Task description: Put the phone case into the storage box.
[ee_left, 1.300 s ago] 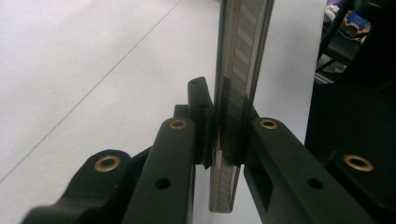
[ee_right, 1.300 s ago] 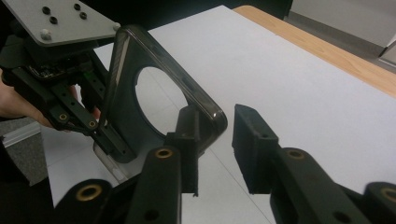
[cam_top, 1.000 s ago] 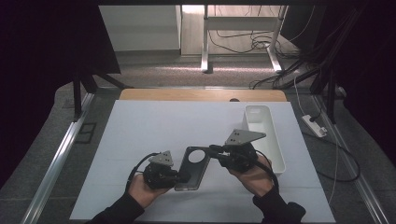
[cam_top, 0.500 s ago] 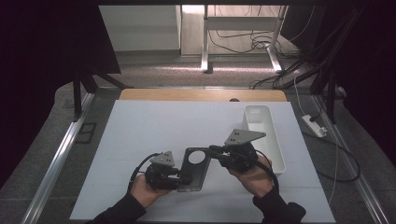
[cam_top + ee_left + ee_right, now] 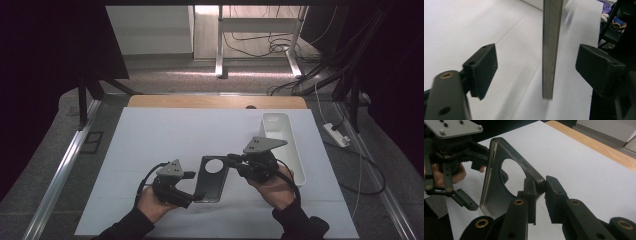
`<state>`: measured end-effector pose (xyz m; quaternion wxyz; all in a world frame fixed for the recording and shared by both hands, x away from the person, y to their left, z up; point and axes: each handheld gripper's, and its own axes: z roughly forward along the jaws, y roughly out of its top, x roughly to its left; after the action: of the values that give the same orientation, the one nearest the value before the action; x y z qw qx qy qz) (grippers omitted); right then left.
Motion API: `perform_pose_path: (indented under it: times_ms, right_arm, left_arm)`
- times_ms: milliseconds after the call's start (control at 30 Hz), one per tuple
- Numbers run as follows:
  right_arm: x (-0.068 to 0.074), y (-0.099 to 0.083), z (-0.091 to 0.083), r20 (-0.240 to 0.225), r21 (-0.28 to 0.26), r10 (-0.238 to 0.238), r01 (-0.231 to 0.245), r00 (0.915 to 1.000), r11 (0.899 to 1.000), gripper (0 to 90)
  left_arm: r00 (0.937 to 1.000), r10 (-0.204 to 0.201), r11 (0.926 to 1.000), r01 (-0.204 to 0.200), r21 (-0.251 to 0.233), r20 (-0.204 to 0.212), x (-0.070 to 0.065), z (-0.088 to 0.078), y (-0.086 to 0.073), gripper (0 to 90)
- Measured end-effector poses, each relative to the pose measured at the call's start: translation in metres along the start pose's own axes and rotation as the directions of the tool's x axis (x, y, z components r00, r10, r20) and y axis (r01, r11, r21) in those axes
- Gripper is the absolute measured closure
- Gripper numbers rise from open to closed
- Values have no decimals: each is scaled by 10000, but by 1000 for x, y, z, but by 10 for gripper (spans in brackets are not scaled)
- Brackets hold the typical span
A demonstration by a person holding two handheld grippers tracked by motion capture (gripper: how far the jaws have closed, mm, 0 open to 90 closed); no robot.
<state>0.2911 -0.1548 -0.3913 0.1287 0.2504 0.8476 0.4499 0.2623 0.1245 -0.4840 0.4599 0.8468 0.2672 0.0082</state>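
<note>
A dark phone case point(image 5: 212, 180) with a round camera hole is held just above the white table. My right gripper point(image 5: 231, 159) is shut on its upper right corner; the right gripper view shows the pads point(image 5: 554, 187) pinching the case point(image 5: 494, 195) at that corner. My left gripper point(image 5: 190, 187) is at the case's left edge. Its jaws have just been opening and now stand wide apart. The case's thin edge point(image 5: 551, 50) hangs between the pads point(image 5: 485, 67) without touching either one. The left gripper point(image 5: 474, 162) also shows beyond the case in the right gripper view.
A long white tray point(image 5: 300, 160) lies at the table's right side, close behind the right hand. A wooden strip point(image 5: 215, 101) runs along the far edge. Metal rails flank the table, and a power strip point(image 5: 337, 135) lies on the floor to the right.
The left gripper's jaws have spread apart at the case's left edge. Both hands and the case stay where they were.
</note>
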Motion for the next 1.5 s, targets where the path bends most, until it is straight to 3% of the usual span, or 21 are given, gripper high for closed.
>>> perform_pose_path:
  times_ms: [367,467,633,767,1033,1200,1233,1500]
  right_arm:
    - [-15,1,-10,374,-170,245,-239,9990,9996,782]
    - [-18,2,-13,447,-218,336,-327,9984,9992,782]
    - [-25,3,-18,573,-338,495,-476,9971,9983,782]
    - [-30,6,-20,774,-295,484,-462,9958,9985,783]
    - [-41,8,-26,929,-438,725,-687,9930,9967,783]
    - [-49,9,-30,1064,-520,842,-790,9908,9955,783]
    - [-49,9,-30,1064,-520,842,-790,9908,9955,783]
    - [-59,12,-37,1370,-579,943,-871,9861,9945,783]
  left_arm:
    - [9978,93,10000,-93,6,-660,-1,-8,-8,65]
    - [9955,73,9997,-94,-218,-941,-1,-12,-11,54]
    - [9957,-320,9965,250,-800,-867,-1,-21,-17,30]
    - [9935,-383,9958,290,-868,-1072,0,-27,-22,15]
    - [9823,-455,9962,312,-812,-1815,-3,-40,-34,0]
    - [9684,-504,9963,315,-805,-2443,-5,-50,-45,0]
    - [9684,-504,9963,315,-805,-2443,-5,-50,-45,0]
    - [9467,-694,9951,437,-883,-3145,-8,-66,-59,0]
